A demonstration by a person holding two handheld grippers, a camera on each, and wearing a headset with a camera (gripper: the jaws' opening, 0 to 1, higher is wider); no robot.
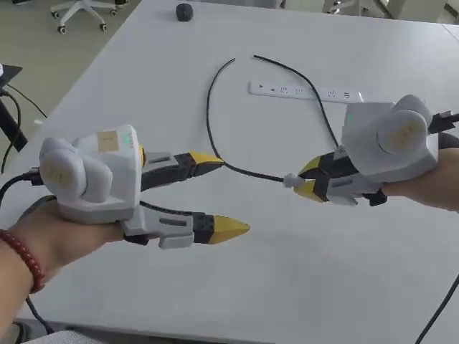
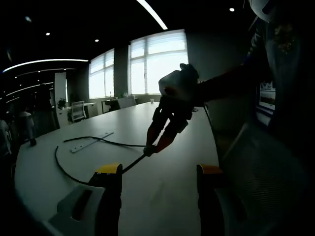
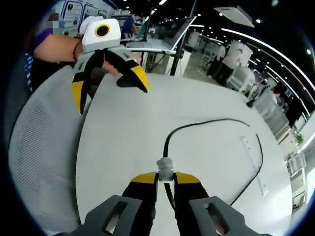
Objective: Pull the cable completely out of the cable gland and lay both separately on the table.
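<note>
The cable [image 1: 209, 118] is thin and black. It is threaded through a small pale grey gland [image 1: 290, 180] with a rounded, ribbed body, and cable comes out of both sides of it.

The right gripper [image 1: 303, 180] has its yellow-tipped jaws pressed together on the gland, which sticks out just past their tips. In the right gripper view the gland [image 3: 165, 166] sits at that gripper's [image 3: 166, 178] tips and the cable [image 3: 211, 122] runs back between the jaws.

The gland is on the person's side of the white power strip [image 1: 305, 92], well apart from it. From the rear of the right gripper, one run of cable crosses over the strip near its middle and ends just beyond it. The other run leaves the gland, sweeps leftward away from the strip, and curls back to end off the strip's left end on the white table [image 1: 301, 272].

The left gripper [image 1: 226, 195] is farther from the strip, with its jaws spread wide. The cable passes just beside its upper tip, and whether it touches is unclear. A tan sticker [image 1: 107, 141] on its housing is too small to read.
</note>
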